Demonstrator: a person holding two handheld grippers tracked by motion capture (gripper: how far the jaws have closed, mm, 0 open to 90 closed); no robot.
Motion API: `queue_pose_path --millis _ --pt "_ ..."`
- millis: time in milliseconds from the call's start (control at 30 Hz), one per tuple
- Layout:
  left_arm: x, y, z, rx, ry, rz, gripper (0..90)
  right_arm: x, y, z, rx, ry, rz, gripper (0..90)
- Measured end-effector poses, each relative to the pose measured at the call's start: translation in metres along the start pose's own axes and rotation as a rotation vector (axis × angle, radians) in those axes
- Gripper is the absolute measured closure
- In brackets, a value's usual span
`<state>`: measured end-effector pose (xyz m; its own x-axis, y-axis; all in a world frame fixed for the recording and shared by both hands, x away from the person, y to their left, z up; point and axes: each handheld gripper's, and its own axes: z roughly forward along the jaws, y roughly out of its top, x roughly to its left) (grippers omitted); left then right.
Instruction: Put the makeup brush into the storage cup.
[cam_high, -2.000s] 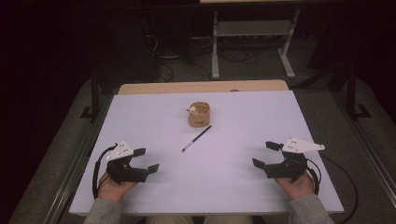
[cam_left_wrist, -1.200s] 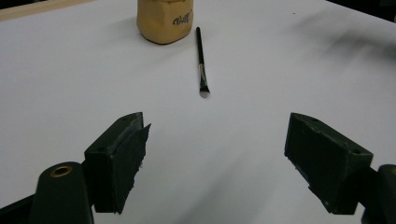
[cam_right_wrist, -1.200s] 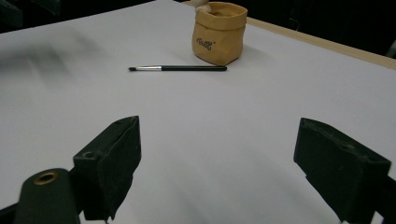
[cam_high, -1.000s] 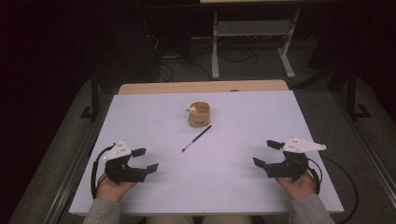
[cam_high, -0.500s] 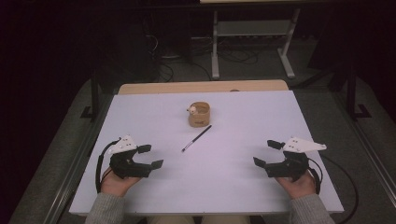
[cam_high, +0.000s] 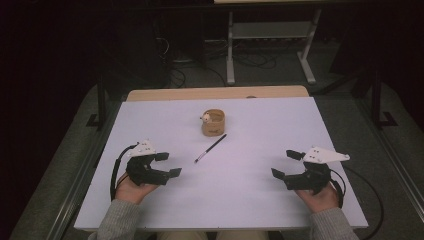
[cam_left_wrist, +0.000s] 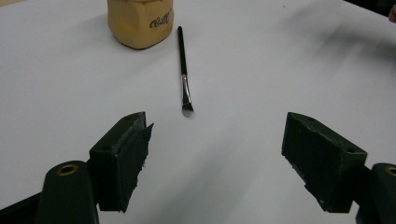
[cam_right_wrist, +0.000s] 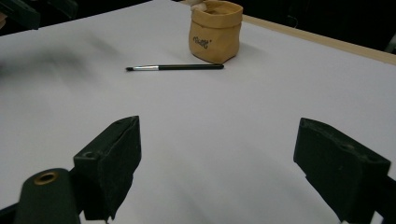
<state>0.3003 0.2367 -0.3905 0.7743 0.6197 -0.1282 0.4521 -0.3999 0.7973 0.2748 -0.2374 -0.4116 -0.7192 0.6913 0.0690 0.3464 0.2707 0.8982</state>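
Your left gripper (cam_high: 161, 167) and right gripper (cam_high: 289, 166) hover low over the near part of the white table (cam_high: 250, 200), jaws spread wide and empty, both aimed inward at the work. Between them, farther out, the brush (cam_high: 210, 148) lies flat, bristle end toward you. Just beyond its handle stands the tan pouch (cam_high: 213, 123), upright, holding a small pale object whose identity is unclear.
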Motion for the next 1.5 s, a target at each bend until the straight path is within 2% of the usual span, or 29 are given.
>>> queue_pose_path --millis 200,500,667,1033,1100,1500 --pt "0.001 0.013 0.007 0.03 -0.004 0.02 23.3 0.002 0.001 0.001 0.002 0.006 -0.01 14.0" --pt "0.003 0.03 0.019 0.066 -0.009 0.029 24.6 0.0 0.002 -0.001 -0.007 0.0 -0.008 14.0" --pt "0.002 0.042 0.028 0.088 -0.012 0.053 25.2 -0.001 0.002 -0.002 -0.008 0.0 -0.006 14.0" --pt "0.003 0.066 0.047 0.125 -0.013 0.056 25.6 -0.001 0.003 -0.003 -0.015 0.004 -0.001 14.0" --pt "0.004 0.072 0.054 0.152 -0.019 0.062 26.5 -0.001 0.003 -0.004 -0.024 -0.001 0.0 14.0" --pt "0.009 0.086 0.079 0.206 -0.006 0.067 28.6 -0.002 0.004 -0.006 -0.029 -0.003 0.006 14.0"
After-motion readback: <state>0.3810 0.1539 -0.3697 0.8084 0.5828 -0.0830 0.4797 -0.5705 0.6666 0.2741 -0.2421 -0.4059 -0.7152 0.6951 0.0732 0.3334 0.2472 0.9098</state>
